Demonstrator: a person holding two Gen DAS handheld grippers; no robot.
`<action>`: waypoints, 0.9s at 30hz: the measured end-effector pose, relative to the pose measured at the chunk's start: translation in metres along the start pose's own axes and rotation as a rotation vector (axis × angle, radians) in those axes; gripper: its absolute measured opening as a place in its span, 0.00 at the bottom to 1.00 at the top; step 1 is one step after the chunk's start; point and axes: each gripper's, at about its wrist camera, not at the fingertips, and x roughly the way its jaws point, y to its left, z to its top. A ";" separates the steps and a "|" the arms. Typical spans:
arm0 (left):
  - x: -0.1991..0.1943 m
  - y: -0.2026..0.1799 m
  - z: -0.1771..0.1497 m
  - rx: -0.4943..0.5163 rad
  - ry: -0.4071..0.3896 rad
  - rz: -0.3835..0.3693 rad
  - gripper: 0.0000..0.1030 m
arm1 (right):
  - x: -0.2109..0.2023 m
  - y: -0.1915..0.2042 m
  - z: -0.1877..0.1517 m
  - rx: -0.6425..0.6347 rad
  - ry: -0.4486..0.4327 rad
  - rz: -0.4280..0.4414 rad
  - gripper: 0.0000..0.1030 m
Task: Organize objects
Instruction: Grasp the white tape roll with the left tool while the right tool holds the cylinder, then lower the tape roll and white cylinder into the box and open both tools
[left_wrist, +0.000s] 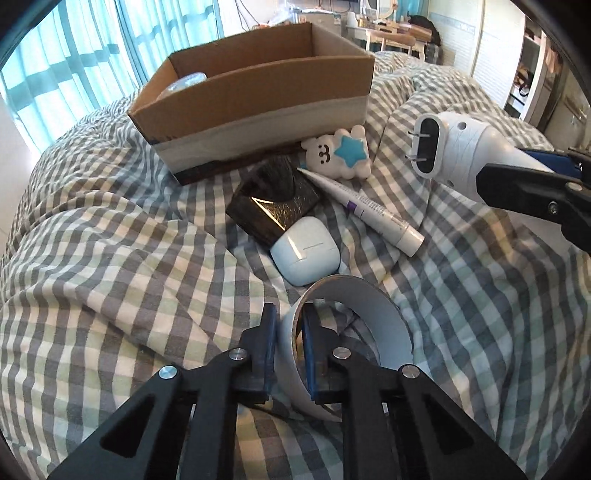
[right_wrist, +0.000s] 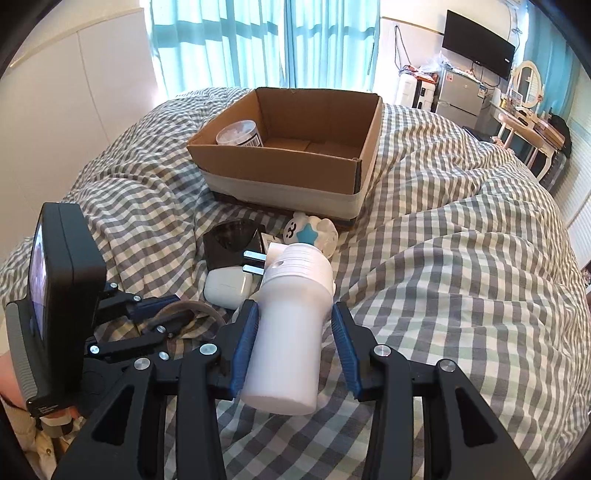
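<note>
Checked bedding (left_wrist: 110, 236), box (left_wrist: 258, 92) at the far edge.
Tape roll (left_wrist: 354, 325) is pinched by left gripper (left_wrist: 290, 343); white plug-in device (right_wrist: 291, 325) is clamped by right gripper (right_wrist: 295, 347).

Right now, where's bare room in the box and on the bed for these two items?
Box: floor bare right of the jar in its left corner. Bed: open quilt right of the box. Crowded in front: brush, case, tube, plush.

Daylight comes through pale turquoise curtains (right_wrist: 266, 40) over tall windows behind a bed covered by a rumpled gray-and-white checked duvet (right_wrist: 461, 258). A dark television (right_wrist: 478, 44) hangs on the white wall above a small fridge (right_wrist: 460, 96), beside a dressing table (right_wrist: 528, 125) with an oval mirror (right_wrist: 528, 79).
</note>
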 end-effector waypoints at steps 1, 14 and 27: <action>-0.003 0.001 0.000 -0.006 -0.007 0.002 0.11 | -0.003 0.001 0.000 0.000 -0.006 0.001 0.40; -0.065 0.018 0.012 -0.058 -0.175 0.028 0.07 | -0.054 0.010 0.006 -0.020 -0.107 -0.015 0.40; -0.116 0.054 0.100 -0.086 -0.373 0.103 0.07 | -0.072 0.020 0.080 -0.101 -0.216 -0.049 0.40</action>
